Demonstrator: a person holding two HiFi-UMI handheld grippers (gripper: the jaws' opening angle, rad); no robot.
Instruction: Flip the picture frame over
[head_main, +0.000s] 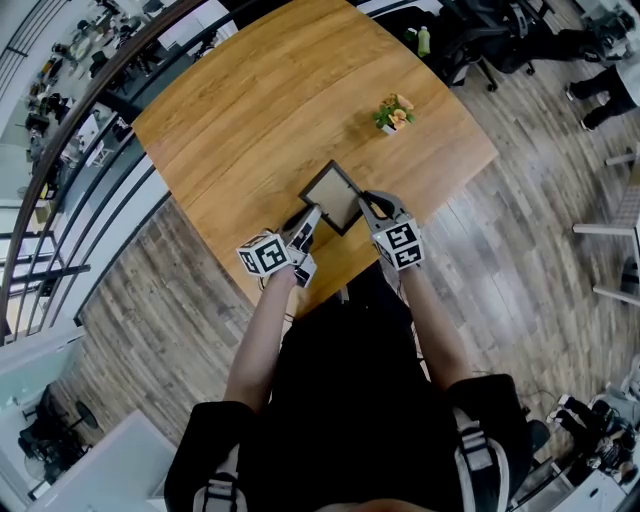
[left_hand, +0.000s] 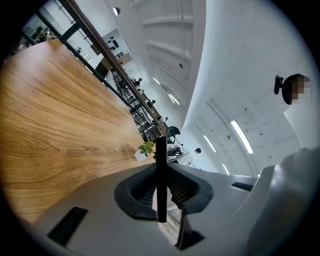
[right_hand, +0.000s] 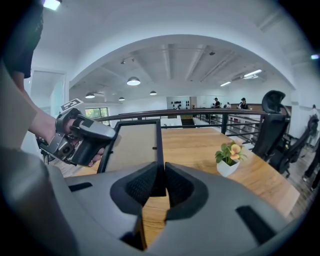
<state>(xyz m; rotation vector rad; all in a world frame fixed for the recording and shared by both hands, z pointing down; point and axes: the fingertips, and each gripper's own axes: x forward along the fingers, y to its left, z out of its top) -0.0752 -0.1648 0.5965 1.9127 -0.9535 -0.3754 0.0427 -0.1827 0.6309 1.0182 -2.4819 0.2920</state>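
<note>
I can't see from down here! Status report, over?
Left gripper, right gripper: both shut on opposite edges of black rectangular picture frame. Small potted plant on wooden table, well clear.

Before me the wooden table (head_main: 250, 110) carries a small potted plant (head_main: 393, 113), upright in its white pot, toward the far right edge.

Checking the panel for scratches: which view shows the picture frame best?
The right gripper view: the picture frame appears close, its tan panel and black border clear. The head view shows it small from above; the left gripper view shows only its thin edge.
</note>
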